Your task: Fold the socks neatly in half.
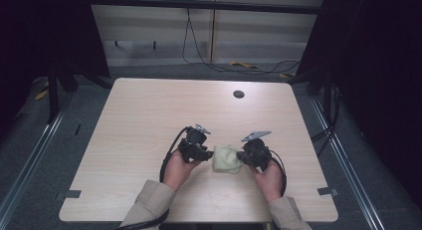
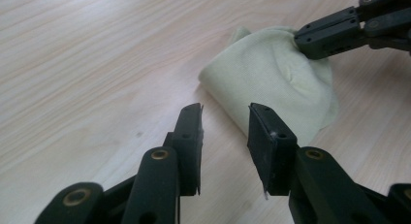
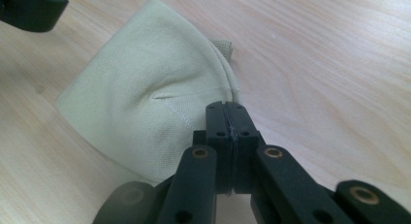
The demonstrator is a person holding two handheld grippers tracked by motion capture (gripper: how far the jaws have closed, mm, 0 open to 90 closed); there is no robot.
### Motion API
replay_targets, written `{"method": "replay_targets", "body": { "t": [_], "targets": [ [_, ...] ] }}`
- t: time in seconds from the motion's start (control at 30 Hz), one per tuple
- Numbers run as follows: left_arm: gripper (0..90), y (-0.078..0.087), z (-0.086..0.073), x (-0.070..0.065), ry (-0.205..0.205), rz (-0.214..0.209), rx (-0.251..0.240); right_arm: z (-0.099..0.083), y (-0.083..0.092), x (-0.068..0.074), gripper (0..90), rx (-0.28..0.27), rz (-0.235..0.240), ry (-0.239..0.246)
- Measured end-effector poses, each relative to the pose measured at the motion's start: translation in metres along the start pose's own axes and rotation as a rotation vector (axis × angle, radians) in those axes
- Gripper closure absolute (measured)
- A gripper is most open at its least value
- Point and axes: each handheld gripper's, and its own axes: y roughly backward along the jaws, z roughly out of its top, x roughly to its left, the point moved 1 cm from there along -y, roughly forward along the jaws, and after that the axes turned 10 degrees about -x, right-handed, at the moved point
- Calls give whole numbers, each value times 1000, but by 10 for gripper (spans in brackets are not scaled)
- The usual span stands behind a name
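Observation:
A folded pale yellow-green cloth lies on the wooden table, near its front edge. My left gripper stands open just short of the cloth's near left edge, with nothing between its jaws. My right gripper is shut, its tips pinching the stitched hem of the cloth on the opposite side. In the high view the left gripper and right gripper flank the cloth, each held by a hand in a beige sleeve.
A round cable hole sits near the table's far edge. Dark curtains and frame legs stand at both sides, and cables lie on the floor behind. Bare tabletop spreads out to the left, right and beyond the cloth.

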Motion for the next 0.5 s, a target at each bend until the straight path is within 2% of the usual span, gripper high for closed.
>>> {"method": "replay_targets", "body": {
  "t": [0.1, 0.17, 0.2, 0.23, 0.27, 0.33, 0.4, 0.43, 0.5],
  "targets": [
    [648, -10, 1, -2, 12, -6, 8, -1, 0, -1, 891, -1, -8, 6],
    [632, -18, 1, -3, 41, -22, -3, -2, 0, -1, 892, -5, -2, 1],
    [629, -21, 2, -4, 41, -22, 0, -2, 0, -2, 892, -6, -1, -3],
    [611, -28, 3, -8, 20, -12, 0, -3, 0, -2, 893, -12, 5, -4],
    [606, -28, 3, -8, 20, -12, 0, -3, 0, -2, 893, -12, 5, -4],
    [583, -35, 3, -14, -11, 18, -4, -3, 0, -3, 893, -15, 7, -3],
    [589, -39, 2, -18, -48, 42, 19, -3, 0, -3, 893, -17, 11, 1],
    [590, -43, 2, -20, -84, 61, 36, -4, 2, -3, 893, -22, 11, 5],
    [592, -45, 1, -22, -104, 80, 48, -3, 5, -3, 893, -37, 1, 10]
  ]
}}
